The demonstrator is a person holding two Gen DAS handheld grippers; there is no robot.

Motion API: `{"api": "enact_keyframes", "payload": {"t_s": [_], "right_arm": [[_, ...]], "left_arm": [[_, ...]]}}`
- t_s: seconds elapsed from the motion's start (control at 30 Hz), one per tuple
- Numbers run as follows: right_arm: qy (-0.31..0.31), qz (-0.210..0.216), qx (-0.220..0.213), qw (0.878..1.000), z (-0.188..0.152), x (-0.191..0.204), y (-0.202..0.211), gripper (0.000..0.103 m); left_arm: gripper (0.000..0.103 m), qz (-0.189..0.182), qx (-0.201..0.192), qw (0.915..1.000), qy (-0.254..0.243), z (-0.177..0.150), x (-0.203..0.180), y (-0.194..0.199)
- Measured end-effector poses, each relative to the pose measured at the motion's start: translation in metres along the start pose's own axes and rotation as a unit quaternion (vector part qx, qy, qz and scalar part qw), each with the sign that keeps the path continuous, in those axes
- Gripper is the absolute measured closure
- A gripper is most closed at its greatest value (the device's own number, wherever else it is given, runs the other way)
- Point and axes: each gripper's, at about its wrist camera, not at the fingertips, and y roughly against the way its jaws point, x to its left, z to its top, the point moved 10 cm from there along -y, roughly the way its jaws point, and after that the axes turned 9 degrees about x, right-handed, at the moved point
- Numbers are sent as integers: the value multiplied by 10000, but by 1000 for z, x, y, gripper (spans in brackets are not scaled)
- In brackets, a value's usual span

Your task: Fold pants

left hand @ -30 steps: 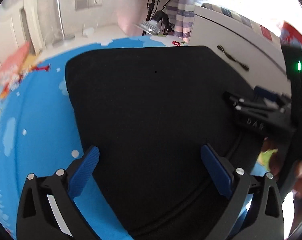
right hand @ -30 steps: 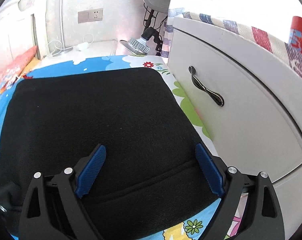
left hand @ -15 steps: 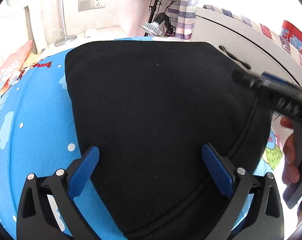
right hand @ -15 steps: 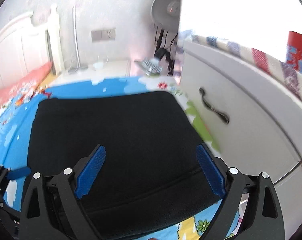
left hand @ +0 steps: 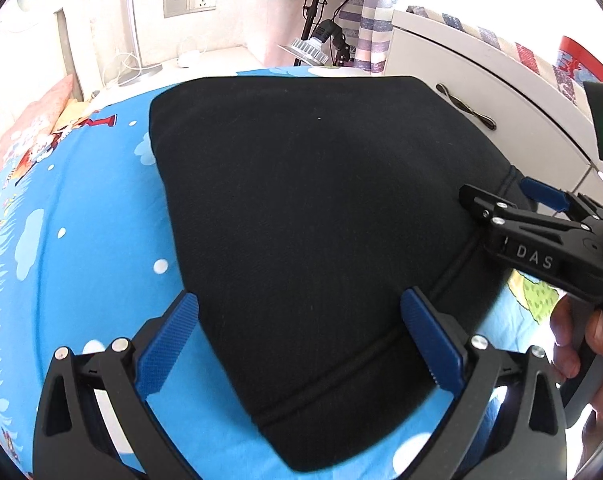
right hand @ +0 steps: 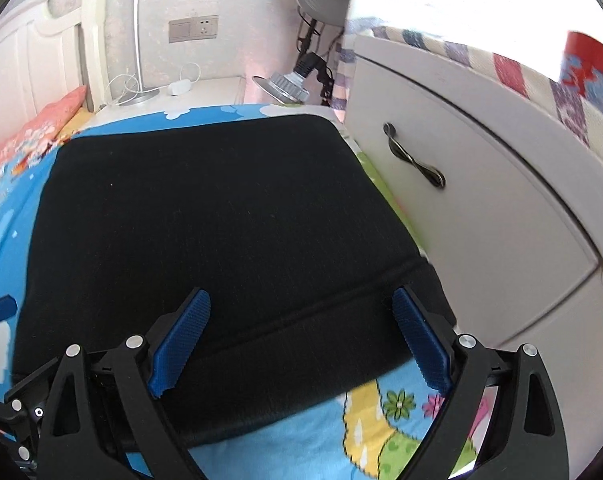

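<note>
Black pants [left hand: 313, 216] lie folded into a flat rectangle on a blue cartoon bedsheet [left hand: 81, 220]; they also show in the right wrist view [right hand: 221, 232]. My left gripper [left hand: 301, 340] is open and empty, hovering over the near left corner of the pants with its waistband seam. My right gripper [right hand: 297, 340] is open and empty over the near right edge. The right gripper also shows in the left wrist view [left hand: 513, 204] at the pants' right side, held by a hand.
A white cabinet [right hand: 481, 200] with a dark handle [right hand: 413, 160] stands close along the bed's right side. A lamp head [right hand: 285, 84], a fan and a nightstand with cables stand beyond the bed's far end. A pink pillow [right hand: 33, 132] lies far left.
Both grippers shifted a little over the pants and stayed open. The right gripper rose, then came back down near the pants' right edge. The pants did not move.
</note>
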Motion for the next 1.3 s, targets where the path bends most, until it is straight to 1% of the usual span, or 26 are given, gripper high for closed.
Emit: {"api": "enact_keyframes", "payload": {"t_s": [0.13,0.23,0.3,0.4,0.53,0.6,0.7,0.77,0.9,1.3], "right_arm": [[-245,34,169,9995,-11,-9,8,14],[-429,-47,247,9988,-19,-17,19,14],[-499,-169,217,9984,-22,-24,29,14],[-571,-212,144,9980,-26,-30,49,14],[-572,-187,55,9982,-26,-33,71,14],[-507,-254,-55,9984,-22,-33,81,14],[-654,-99,-162,9977,-17,-35,91,14],[-659,-106,-208,9976,-16,-35,93,14],[-643,-57,-190,9977,-16,-34,92,14],[-602,-48,-180,9980,-16,-33,90,14]], "left_arm": [[2,-72,96,9998,-163,-8,-8,12],[2,-102,174,9997,-139,-13,-14,19],[2,-1,220,9996,-193,-12,-17,23],[2,341,11,9991,-242,-4,-20,38],[2,478,-66,9986,-235,3,-28,52],[2,340,-96,9991,-213,6,-33,59],[2,167,-105,9998,-102,10,-36,67],[2,172,-157,9997,-88,14,-37,71],[2,112,-123,9999,2,16,-37,71],[2,71,-145,9999,-34,17,-39,71]]}}
